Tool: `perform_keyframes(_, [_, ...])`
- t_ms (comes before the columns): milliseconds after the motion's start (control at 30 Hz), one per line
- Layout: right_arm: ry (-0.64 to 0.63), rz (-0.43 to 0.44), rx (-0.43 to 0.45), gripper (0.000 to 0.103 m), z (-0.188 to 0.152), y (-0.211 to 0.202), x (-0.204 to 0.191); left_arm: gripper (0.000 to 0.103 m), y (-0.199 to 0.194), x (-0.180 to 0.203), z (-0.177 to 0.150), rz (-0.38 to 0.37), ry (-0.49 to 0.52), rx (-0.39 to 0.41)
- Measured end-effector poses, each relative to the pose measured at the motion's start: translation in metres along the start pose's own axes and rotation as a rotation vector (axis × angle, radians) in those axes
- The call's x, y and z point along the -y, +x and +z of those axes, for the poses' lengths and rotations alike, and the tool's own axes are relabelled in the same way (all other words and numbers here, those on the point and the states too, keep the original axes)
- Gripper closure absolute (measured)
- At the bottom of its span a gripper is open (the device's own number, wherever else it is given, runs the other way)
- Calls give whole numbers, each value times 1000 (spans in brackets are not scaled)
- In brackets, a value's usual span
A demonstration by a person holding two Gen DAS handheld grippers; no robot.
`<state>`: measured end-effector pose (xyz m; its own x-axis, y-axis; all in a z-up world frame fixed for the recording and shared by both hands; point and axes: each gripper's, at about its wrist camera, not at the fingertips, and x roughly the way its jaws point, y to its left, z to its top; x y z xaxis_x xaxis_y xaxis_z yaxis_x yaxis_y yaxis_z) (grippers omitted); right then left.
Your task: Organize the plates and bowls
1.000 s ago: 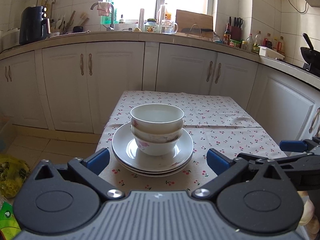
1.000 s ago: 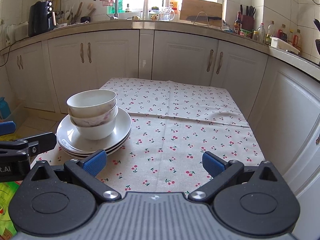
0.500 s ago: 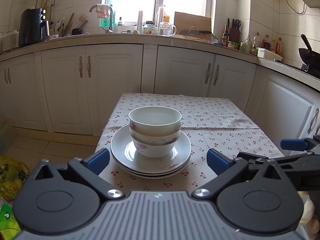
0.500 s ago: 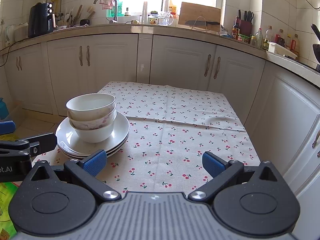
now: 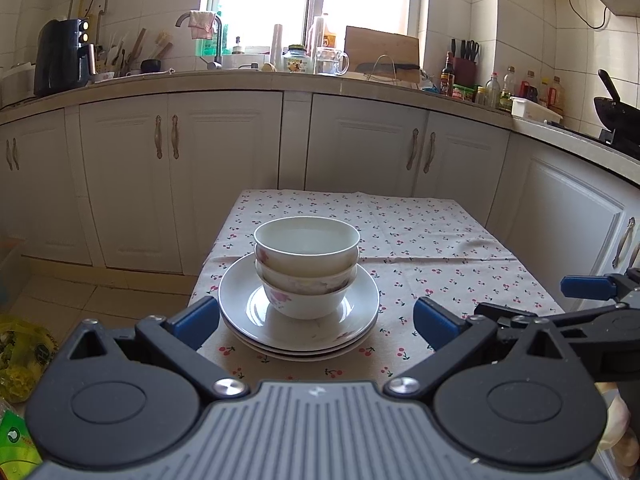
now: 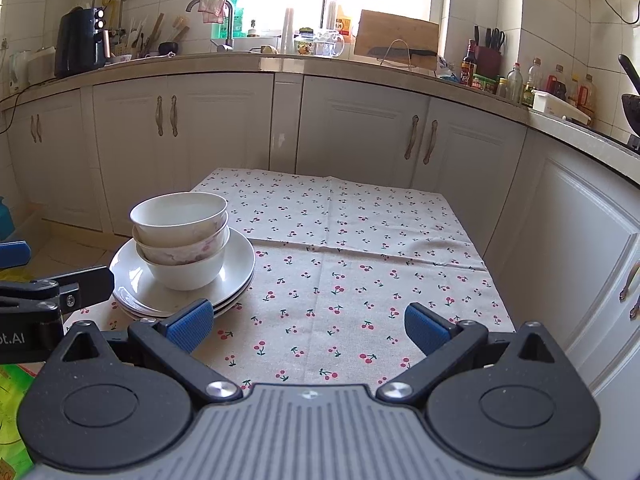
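Three nested bowls (image 5: 307, 266) sit on stacked plates (image 5: 236, 300).

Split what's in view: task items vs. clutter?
Task items: three nested bowls, the stack of plates under them, left gripper, right gripper, both open.

Clutter: cherry tablecloth, air fryer, cutting board, knife block, wok.

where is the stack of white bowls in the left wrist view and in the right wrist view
Left wrist view: the stack of three white ceramic bowls sits centre frame, on the white plates.
Right wrist view: the same stack sits left of centre, near the table's left edge.
Shared landmark: the cherry-print tablecloth beneath them.
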<state>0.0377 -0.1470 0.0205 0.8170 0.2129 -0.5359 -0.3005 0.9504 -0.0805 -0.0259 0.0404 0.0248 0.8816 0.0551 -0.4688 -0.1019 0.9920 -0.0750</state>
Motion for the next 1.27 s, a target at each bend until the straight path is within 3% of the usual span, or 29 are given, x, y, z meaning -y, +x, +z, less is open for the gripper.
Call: perform_keyframes(1267, [4, -18, 12, 0, 2, 0, 2, 1, 3, 2, 3, -12, 7, 1])
